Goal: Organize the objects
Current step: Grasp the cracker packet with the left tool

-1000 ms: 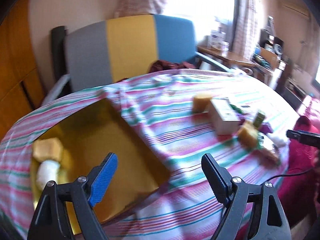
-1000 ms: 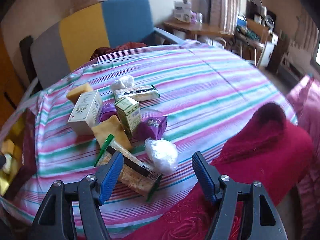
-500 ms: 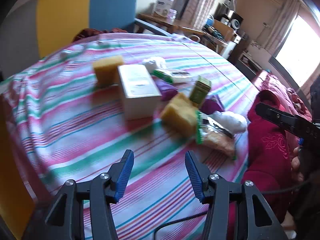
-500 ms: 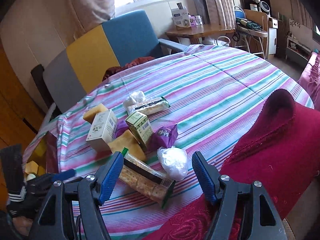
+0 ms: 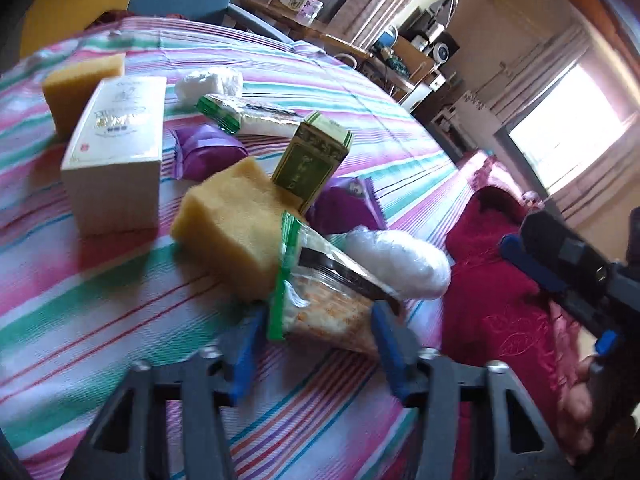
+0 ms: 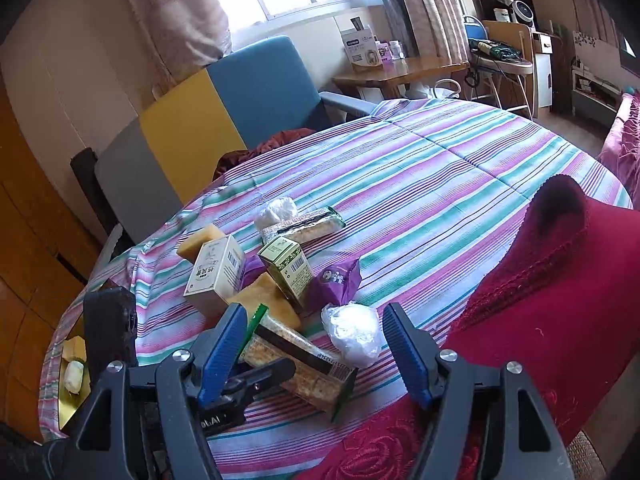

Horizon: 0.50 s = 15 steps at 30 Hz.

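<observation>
A clear cracker packet with green ends lies on the striped tablecloth, leaning on a yellow sponge. My left gripper is closing around the packet's near end; a thin gap still shows at the left pad. From the right wrist view, the packet lies flat with a left-gripper finger against it. The right gripper hovers open above the packet and a white plastic bundle, holding nothing. It also shows at the right edge of the left wrist view as the right gripper.
The pile also holds a green carton, a white box, purple pouches, a second sponge and another cracker packet. A red blanket lies right. A yellow tray sits far left, a chair behind.
The left gripper swung from the yellow tray to the pile, came down at the cracker packet, and its jaws narrowed. The right gripper stayed put but tipped slightly up.
</observation>
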Tool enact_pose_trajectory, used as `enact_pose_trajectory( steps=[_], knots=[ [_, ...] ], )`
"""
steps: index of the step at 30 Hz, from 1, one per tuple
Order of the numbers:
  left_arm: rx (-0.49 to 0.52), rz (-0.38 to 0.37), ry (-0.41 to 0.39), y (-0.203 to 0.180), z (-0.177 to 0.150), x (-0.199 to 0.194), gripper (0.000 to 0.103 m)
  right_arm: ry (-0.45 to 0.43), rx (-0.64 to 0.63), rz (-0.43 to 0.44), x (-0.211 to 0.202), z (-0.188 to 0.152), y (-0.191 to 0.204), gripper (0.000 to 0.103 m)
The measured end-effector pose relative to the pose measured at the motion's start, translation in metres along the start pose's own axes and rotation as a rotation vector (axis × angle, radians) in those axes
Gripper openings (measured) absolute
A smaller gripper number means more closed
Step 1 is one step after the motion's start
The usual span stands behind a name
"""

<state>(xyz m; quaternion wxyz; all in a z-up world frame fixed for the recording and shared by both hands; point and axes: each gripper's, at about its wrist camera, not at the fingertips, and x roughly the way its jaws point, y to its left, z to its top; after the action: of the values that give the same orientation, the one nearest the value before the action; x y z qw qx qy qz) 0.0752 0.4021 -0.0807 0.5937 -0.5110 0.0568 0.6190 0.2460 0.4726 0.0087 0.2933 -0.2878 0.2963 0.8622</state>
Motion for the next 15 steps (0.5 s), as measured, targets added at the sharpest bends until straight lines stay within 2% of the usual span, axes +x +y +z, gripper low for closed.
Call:
enact_pose_trajectory(
  steps=[4, 7, 11, 14, 15],
  knots=[
    [-0.052, -0.046, -0.012, 0.013, -0.003, -0.015, 0.030, 0.009, -0.007, -0.010, 0.001, 0.000, 0.001, 0.071],
    [-0.075, -0.053, -0.028, 0.026, -0.008, -0.036, 0.028, 0.018, -0.013, -0.017, 0.001, 0.000, 0.001, 0.071],
    [-0.102, 0.020, -0.040, 0.053, -0.013, -0.063, 0.028, 0.032, -0.022, -0.034, 0.003, 0.000, 0.003, 0.071],
    [-0.149, 0.119, -0.052, 0.079, -0.009, -0.082, 0.032, 0.040, -0.027, -0.043, 0.004, 0.000, 0.004, 0.071],
    [-0.180, 0.193, -0.066, 0.090, -0.005, -0.091, 0.036, 0.042, -0.028, -0.045, 0.004, 0.000, 0.004, 0.071]
  ],
)
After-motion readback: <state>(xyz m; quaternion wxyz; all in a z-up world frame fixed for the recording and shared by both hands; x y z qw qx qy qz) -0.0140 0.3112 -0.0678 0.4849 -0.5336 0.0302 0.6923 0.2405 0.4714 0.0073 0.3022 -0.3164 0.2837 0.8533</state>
